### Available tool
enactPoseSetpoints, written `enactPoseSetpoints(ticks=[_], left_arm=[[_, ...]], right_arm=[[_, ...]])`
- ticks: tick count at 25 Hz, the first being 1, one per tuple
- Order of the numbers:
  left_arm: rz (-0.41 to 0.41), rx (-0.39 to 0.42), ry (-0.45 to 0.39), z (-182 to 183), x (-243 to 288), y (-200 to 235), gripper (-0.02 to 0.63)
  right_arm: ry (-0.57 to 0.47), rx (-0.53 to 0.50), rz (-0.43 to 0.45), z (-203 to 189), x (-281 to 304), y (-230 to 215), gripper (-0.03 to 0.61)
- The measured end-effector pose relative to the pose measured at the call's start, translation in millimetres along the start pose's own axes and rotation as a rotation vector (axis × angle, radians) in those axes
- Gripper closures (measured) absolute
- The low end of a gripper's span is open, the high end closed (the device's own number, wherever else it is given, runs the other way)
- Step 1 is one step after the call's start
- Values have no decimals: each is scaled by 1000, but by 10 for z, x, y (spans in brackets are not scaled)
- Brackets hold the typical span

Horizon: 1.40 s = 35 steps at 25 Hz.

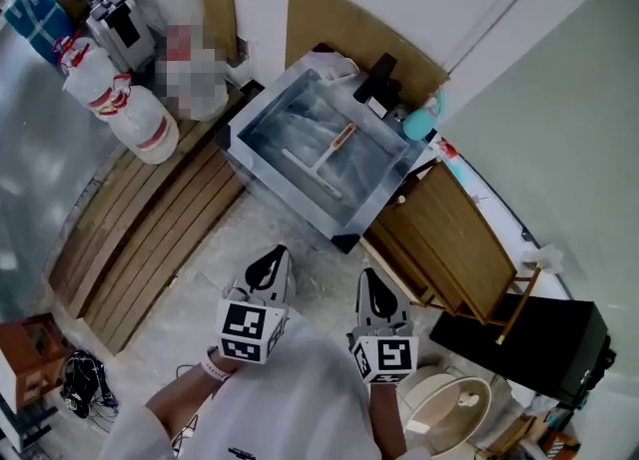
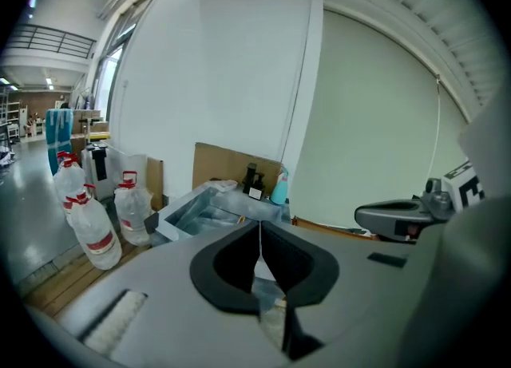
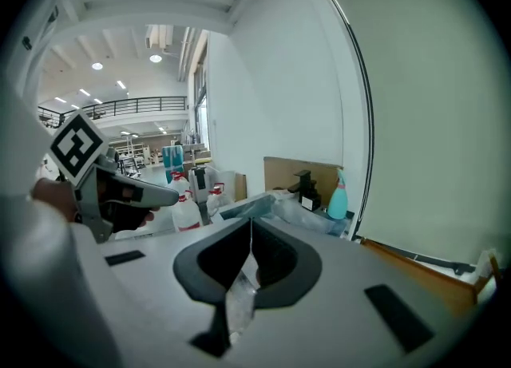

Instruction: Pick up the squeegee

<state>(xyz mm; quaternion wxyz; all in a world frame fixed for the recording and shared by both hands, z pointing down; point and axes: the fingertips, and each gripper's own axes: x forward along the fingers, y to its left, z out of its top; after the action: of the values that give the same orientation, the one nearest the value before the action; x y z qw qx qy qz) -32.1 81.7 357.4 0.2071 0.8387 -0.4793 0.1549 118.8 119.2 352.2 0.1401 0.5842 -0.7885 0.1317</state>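
Observation:
The squeegee [image 1: 321, 160] lies flat in the steel sink [image 1: 262, 109], its orange handle toward the back right and its white blade toward the front. Both grippers hang in front of the sink, well short of it. My left gripper [image 1: 276, 253] is shut with nothing in it, and so is my right gripper [image 1: 367, 277]. In the left gripper view the jaws [image 2: 259, 227] meet in a thin line, with the sink [image 2: 180, 208] beyond them. The right gripper view shows the same closed seam [image 3: 251, 223] and the sink's edge [image 3: 239, 208] ahead.
A teal spray bottle [image 1: 420, 121] and a black faucet [image 1: 376, 78] stand at the sink's back right. Big water jugs [image 1: 140, 119] sit on a wooden pallet [image 1: 150, 229] to the left. A wooden board [image 1: 454, 238] and a black box [image 1: 529, 340] lie right.

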Motion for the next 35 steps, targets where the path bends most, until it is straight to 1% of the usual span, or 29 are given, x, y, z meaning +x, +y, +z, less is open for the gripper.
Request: enactPoseSetpoints(ticks=[3, 7, 10, 14, 17, 20, 26, 29, 35], left_arm=[[7, -7, -1, 214, 315, 229, 601], [21, -7, -13, 497, 653, 417, 601], [43, -16, -10, 629, 829, 464, 601], [87, -25, -2, 736, 1010, 472, 601], [125, -55, 18, 711, 1046, 460, 601], [148, -88, 31, 708, 1118, 488, 601], [174, -99, 36, 703, 1255, 577, 601], [172, -108, 50, 655, 1383, 556, 601], [194, -139, 70, 518, 1605, 634, 601]], right_arm=[[11, -16, 28, 184, 434, -67, 572], [2, -41, 61, 439, 912, -199, 572], [-6, -38, 88, 579, 1159, -318, 572], [0, -38, 141, 648, 1454, -464, 572], [19, -56, 191, 641, 1541, -536, 572], [23, -80, 217, 679, 1618, -638, 572], [49, -109, 246, 635, 1819, -742, 572], [83, -132, 302, 605, 1947, -714, 571], [141, -287, 432, 428, 2295, -501, 571]])
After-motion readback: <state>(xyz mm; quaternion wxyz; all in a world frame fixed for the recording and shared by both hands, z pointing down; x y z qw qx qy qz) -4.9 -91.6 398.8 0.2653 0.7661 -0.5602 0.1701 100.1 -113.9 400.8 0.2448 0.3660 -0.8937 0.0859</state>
